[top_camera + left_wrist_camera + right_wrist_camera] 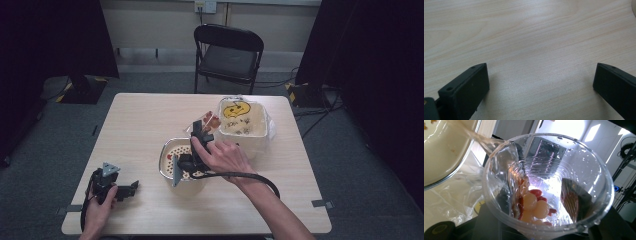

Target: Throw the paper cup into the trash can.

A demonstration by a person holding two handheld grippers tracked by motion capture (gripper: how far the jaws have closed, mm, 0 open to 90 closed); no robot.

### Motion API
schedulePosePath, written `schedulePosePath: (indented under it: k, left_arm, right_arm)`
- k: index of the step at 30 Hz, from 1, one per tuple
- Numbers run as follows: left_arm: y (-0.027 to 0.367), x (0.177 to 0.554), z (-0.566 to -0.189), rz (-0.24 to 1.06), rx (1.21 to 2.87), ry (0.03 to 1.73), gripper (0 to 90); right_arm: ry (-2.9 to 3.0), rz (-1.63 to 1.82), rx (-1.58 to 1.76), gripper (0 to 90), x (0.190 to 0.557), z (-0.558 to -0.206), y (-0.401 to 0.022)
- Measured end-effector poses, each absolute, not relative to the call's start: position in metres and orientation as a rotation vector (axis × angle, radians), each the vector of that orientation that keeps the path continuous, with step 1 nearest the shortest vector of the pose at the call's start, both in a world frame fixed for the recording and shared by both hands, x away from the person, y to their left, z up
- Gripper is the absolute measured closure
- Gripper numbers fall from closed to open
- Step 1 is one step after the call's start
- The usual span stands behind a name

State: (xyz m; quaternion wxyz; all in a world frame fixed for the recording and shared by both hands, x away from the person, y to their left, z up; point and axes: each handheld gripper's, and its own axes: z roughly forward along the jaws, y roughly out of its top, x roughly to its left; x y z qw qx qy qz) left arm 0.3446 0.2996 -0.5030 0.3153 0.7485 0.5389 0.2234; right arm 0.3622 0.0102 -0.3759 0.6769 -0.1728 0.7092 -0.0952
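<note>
Tipping a clear plastic cup (206, 121) above the strainer (170, 152), the right gripper (200, 135) clamps it while liquid streams out.

Beside the strainer, the left gripper (120, 190) rests wide open on the table (145, 115). Tilted further, the fruit pieces (535, 203), seen through the right gripper view, could likely tumble past the rim.
</note>
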Motion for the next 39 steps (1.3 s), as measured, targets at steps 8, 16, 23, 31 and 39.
schedulePosePath:
  k: [8,16,23,31,39]
  left_arm:
    - [0.3,0.345,-0.503,0.589,1.971,1.419,0.0]
    - [0.299,0.345,-0.503,0.588,1.969,1.421,0.0]
    - [0.299,0.345,-0.503,0.587,1.969,1.42,0.0]
    - [0.3,0.345,-0.503,0.589,1.971,1.419,0.0]
    - [0.299,0.344,-0.503,0.589,1.969,1.421,0.0]
  right_arm:
    - [1.52,-0.327,-0.477,48.7,0.36,-0.379,0.01]
    - [1.489,-0.393,-0.515,48.6,0.357,-0.378,0.004]
    - [1.409,-0.441,-0.591,48.7,0.352,-0.379,0.003]
    - [1.385,-0.499,-0.65,48.7,0.348,-0.383,0.006]
    - [1.541,-0.284,-0.448,48.7,0.352,-0.37,0.007]
